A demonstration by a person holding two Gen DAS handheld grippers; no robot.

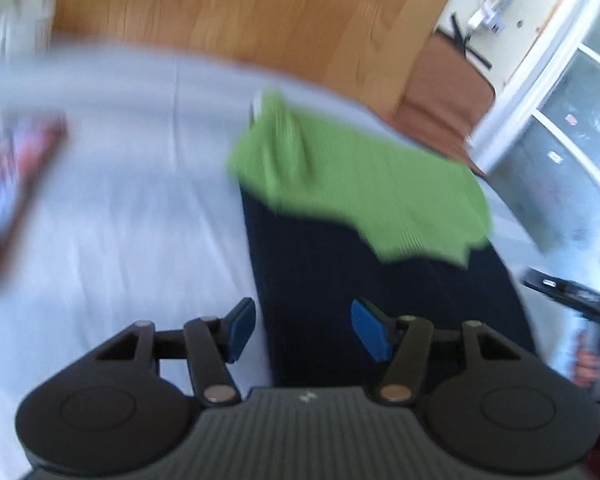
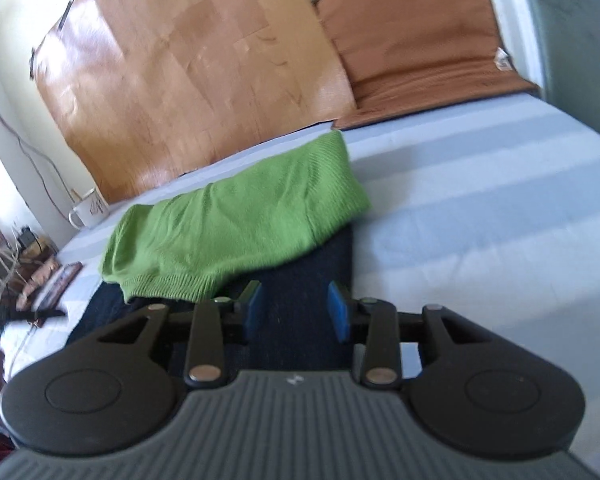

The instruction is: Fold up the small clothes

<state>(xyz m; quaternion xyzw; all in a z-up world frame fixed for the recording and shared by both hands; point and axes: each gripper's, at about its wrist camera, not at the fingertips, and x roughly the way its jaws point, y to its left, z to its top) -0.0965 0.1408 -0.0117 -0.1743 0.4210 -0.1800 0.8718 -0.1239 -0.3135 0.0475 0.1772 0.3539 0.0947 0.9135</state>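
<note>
A green knit garment (image 1: 360, 184) lies folded across the far end of a dark navy garment (image 1: 380, 300) on a pale striped sheet (image 1: 140, 220). My left gripper (image 1: 306, 330) hovers over the navy cloth's near left edge, its blue pads apart with nothing between them. In the right wrist view the green garment (image 2: 236, 224) drapes over the navy garment (image 2: 300, 276). My right gripper (image 2: 296, 310) stands open above the navy cloth's near end, close to the green hem, and holds nothing. The left wrist view is blurred.
A wooden board (image 2: 188, 80) and a brown cushion (image 2: 420, 40) lean against the wall behind the bed. A white mug (image 2: 88, 208) stands at the far left. A dark patterned flat object (image 1: 16, 176) lies on the sheet at left. A hand (image 1: 592, 364) shows at the right edge.
</note>
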